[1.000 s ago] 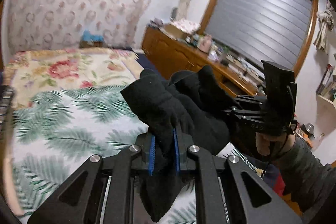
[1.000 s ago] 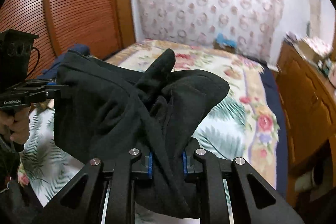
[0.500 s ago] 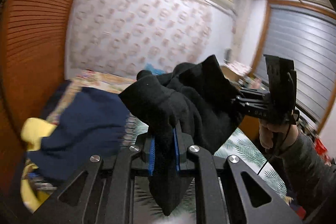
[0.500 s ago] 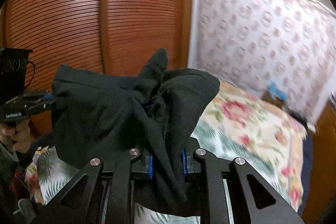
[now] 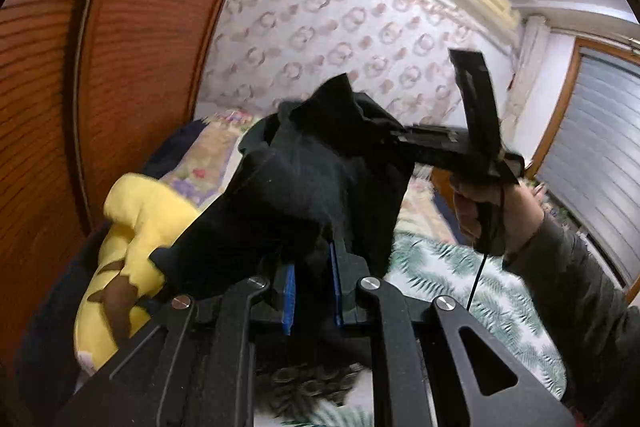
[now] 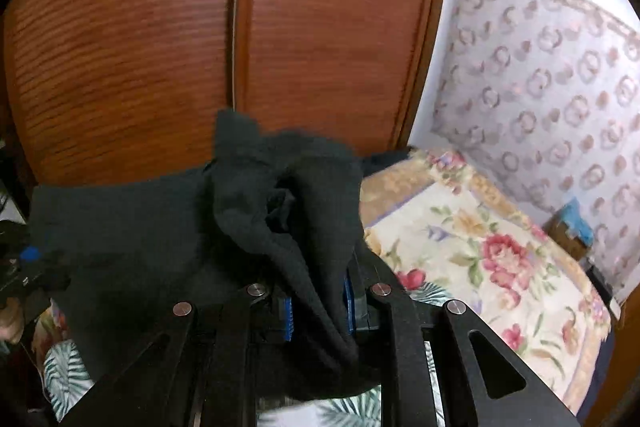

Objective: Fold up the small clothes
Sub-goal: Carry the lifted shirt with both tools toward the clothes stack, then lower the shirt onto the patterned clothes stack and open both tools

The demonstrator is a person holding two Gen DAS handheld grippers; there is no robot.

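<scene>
Black knit garment (image 5: 320, 187) hangs in the air above the bed (image 6: 480, 259), bunched, one edge pinched in the left claw (image 5: 312, 291), another in the right claw (image 6: 316, 299). It looks soft, light and floppy; corners or hems seem the best hold.

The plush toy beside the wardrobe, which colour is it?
Yellow plush toy, clearest in the left wrist view.

A garment (image 5: 320, 187) hangs between both claws above the bed (image 5: 460, 275), with what may be a plush toy (image 5: 132, 227) left of it.
</scene>
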